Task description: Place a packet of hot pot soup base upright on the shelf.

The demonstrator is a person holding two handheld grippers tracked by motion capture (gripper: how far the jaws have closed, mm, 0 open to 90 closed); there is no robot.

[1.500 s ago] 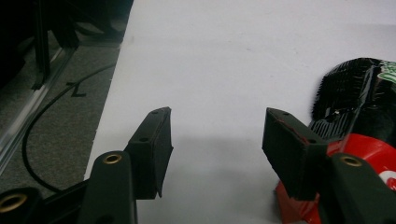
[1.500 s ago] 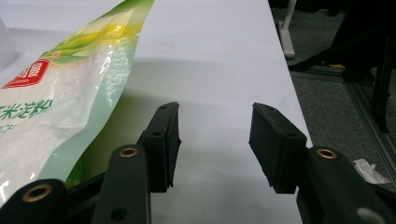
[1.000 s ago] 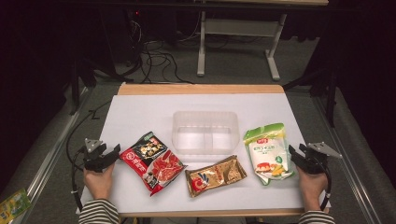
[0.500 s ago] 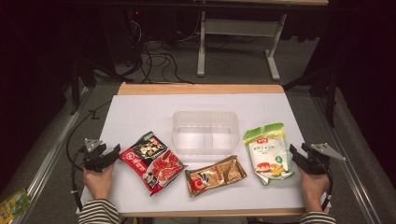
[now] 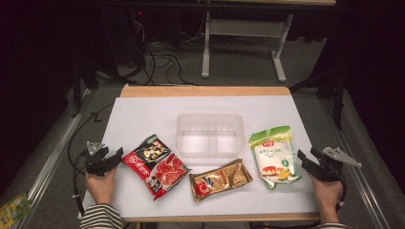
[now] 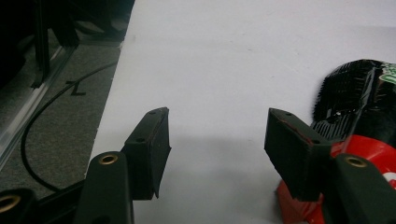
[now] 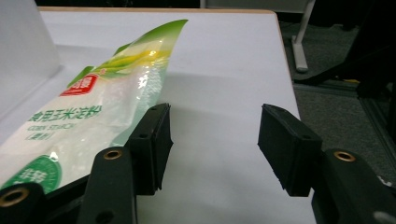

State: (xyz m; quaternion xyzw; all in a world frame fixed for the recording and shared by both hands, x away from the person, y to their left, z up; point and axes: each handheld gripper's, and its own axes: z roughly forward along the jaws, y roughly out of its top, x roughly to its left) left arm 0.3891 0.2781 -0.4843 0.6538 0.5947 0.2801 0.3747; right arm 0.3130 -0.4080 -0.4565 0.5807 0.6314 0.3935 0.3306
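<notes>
The green-and-white pouch [image 7: 84, 112] reads "CORN STARCH" in green under a line of Chinese characters, below a red brand badge.

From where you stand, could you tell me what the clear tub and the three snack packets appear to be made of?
Clear rectangular tub: likely thin rigid plastic, translucent, table showing through. Red-and-black packet: glossy plastic film with a crimped end. Gold packet: probably metallised foil, shiny and creased. Green-and-white pouch: glossy film, partly see-through, white powder inside.

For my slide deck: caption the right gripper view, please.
Open right tongs over the white table, beside a green-and-white cornstarch pouch.
</notes>
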